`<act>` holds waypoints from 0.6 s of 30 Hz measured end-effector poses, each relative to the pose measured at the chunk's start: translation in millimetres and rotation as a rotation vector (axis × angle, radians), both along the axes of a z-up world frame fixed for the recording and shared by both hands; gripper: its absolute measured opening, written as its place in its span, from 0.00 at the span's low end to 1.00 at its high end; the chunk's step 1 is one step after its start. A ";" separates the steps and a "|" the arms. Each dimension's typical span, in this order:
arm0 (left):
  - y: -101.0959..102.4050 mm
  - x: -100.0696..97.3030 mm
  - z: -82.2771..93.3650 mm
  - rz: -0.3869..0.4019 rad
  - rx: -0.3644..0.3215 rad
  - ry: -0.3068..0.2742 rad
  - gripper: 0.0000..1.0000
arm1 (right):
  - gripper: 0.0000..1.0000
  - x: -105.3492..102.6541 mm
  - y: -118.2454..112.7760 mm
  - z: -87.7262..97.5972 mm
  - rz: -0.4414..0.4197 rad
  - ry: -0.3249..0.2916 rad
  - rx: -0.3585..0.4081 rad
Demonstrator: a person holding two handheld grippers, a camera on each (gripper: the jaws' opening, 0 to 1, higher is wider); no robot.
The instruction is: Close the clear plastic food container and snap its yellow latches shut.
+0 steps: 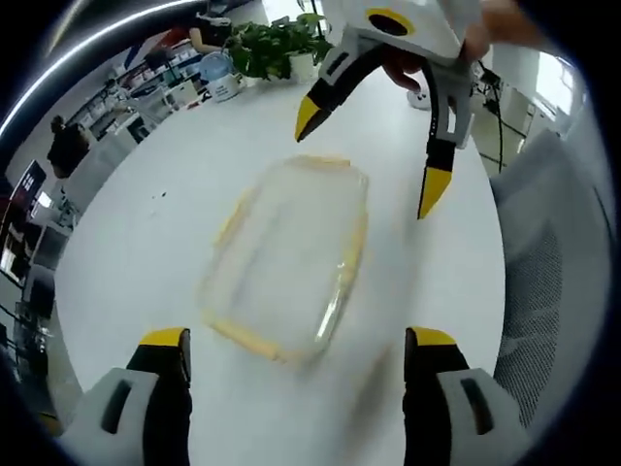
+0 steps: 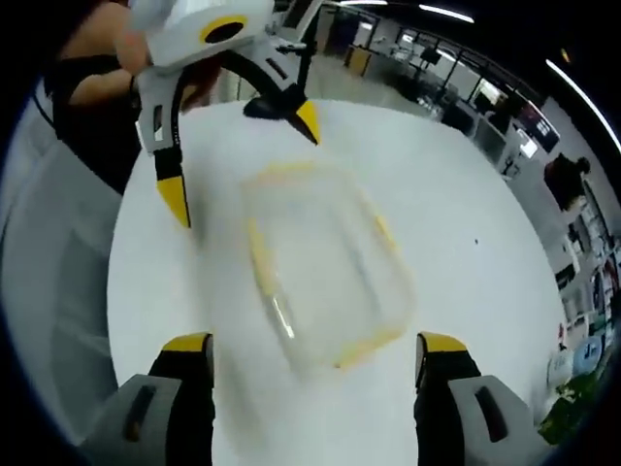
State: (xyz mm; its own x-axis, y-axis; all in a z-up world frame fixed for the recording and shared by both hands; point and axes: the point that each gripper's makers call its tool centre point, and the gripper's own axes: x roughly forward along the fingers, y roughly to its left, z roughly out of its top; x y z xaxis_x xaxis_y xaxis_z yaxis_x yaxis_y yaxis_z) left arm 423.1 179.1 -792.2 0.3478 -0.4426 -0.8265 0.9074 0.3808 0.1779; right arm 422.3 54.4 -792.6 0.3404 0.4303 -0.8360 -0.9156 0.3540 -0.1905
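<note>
Your left gripper (image 1: 296, 351) is spread wide with nothing between its jaws, and so is your right gripper (image 2: 315, 357). Each hovers above one end of the clear plastic food container (image 1: 291, 254), which lies flat on the white table (image 1: 146, 252), between the two of you. The picture is blurred, so whether its yellow latches (image 1: 233, 216) are already down is hard to tell. Slow your hands, steady one end with one gripper, and press each latch near its middle with the other.

Open-plan office: ceiling strip lights (image 1: 97, 44), rows of desks (image 2: 466, 92), potted plant (image 1: 277, 44), white round table (image 1: 146, 243).
</note>
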 end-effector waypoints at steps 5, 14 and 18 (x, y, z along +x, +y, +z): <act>-2.4 -4.7 2.9 0.032 -0.030 -0.023 0.90 | 0.86 -6.4 -4.7 0.9 -0.036 -0.005 0.036; 3.3 -15.7 0.1 0.082 -0.094 -0.006 0.92 | 0.86 -17.0 -9.2 6.8 -0.106 -0.014 0.137; 7.4 -23.0 -1.9 0.100 -0.115 -0.005 0.92 | 0.86 -21.9 -10.0 9.8 -0.134 -0.026 0.182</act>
State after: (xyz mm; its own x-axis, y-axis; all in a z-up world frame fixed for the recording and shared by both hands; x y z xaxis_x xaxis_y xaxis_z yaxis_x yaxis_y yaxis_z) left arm 400.1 186.6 -794.1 0.3990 -0.4970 -0.7706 0.8633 0.4870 0.1329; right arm 400.4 44.4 -782.8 0.4251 0.5223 -0.7393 -0.8535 0.5032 -0.1353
